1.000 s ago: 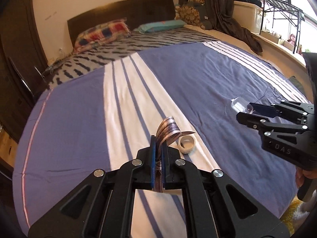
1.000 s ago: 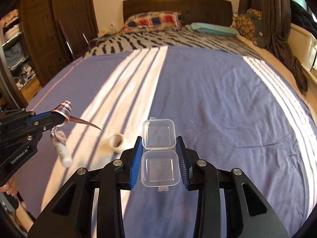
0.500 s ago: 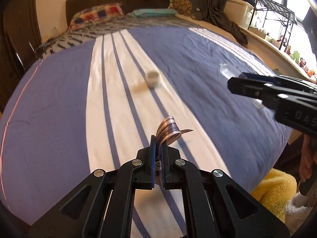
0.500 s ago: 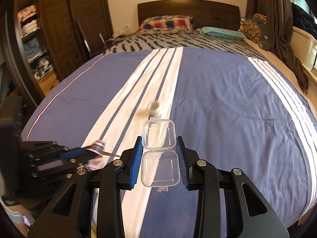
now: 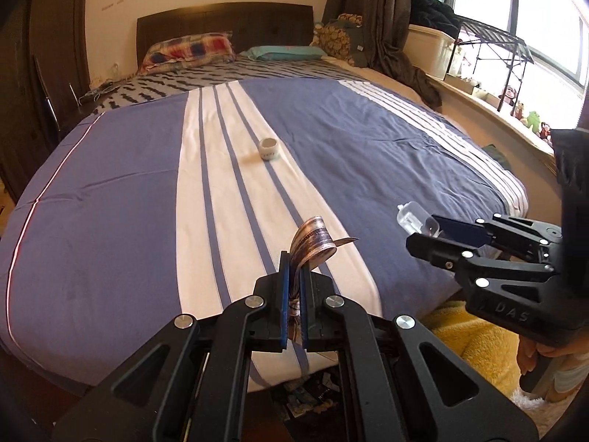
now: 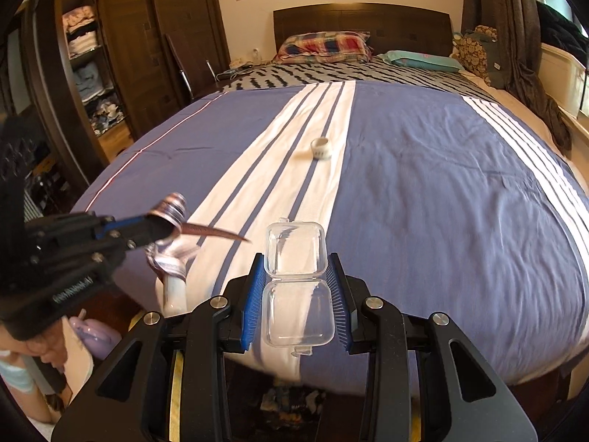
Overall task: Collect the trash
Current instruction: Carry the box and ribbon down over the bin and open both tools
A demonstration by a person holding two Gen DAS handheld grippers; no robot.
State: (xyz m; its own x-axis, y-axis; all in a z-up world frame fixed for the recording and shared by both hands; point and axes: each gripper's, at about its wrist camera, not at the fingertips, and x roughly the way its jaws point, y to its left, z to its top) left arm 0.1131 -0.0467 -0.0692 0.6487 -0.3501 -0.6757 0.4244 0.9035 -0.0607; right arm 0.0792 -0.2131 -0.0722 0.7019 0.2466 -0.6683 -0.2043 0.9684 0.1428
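Left gripper (image 5: 292,276) clamped tight on a crumpled wrapper (image 5: 313,241), its curled strip sticking up and out over the near edge of the bed (image 5: 110,202). Right gripper (image 6: 294,291) closed on a clear plastic box (image 6: 297,283) with its lid standing open, pads pressing on both sides of the bottom half. Both held at the foot edge, side by side, pointing down toward the cover. 1 more piece left on the bed: a small white tape roll (image 5: 269,148), lying on the white stripes near the middle, straight ahead of both grippers, well apart from them. Left gripper probably a little nearer in line. Both full, so likely need to drop loads first.
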